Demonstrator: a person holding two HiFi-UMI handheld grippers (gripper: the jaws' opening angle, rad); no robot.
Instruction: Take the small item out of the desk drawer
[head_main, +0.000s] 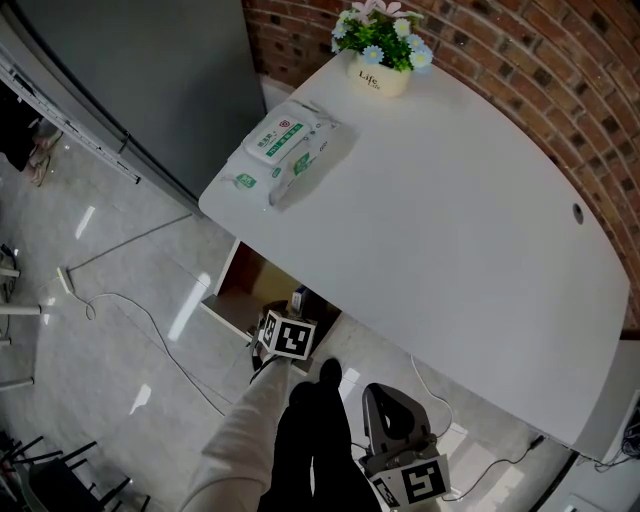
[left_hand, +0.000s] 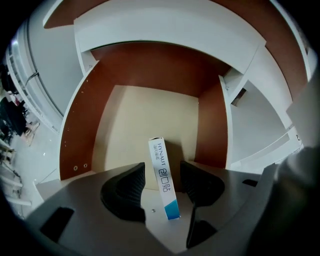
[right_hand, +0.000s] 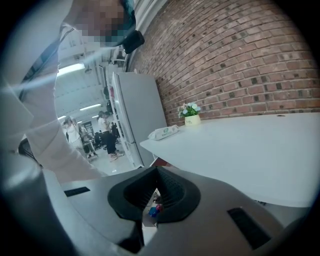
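Left side first: a white cable (head_main: 150, 335) is trailing across the floor (head_main: 90, 270), w/ a tall grey cabinet (head_main: 130, 70) standing behind it. On the desk (head_main: 480, 240) a wipes pack (head_main: 285, 145) is lying near the left corner, and a flower pot (head_main: 380, 62) is sitting further back by the brick wall (head_main: 560, 70). The desktop is overhanging the drawer (head_main: 250, 290), so only its front part is showing from the head cam. Drawer's standing open, brown sides, pale bottom. Left gripper (left_hand: 162, 171) is reaching into it, jaws partway apart w/ the slim white box (left_hand: 161, 160) sitting btwn them, blue end toward the cam, a bit of gap showing on both sides. Person's pale sleeve (head_main: 245, 430) is leading down to it. Right gripper (right_hand: 156, 186) is hanging off to the right, below desk level, jaws pressed together on nothing. Ppl (right_hand: 107, 131) are standing around in the bg of the room.
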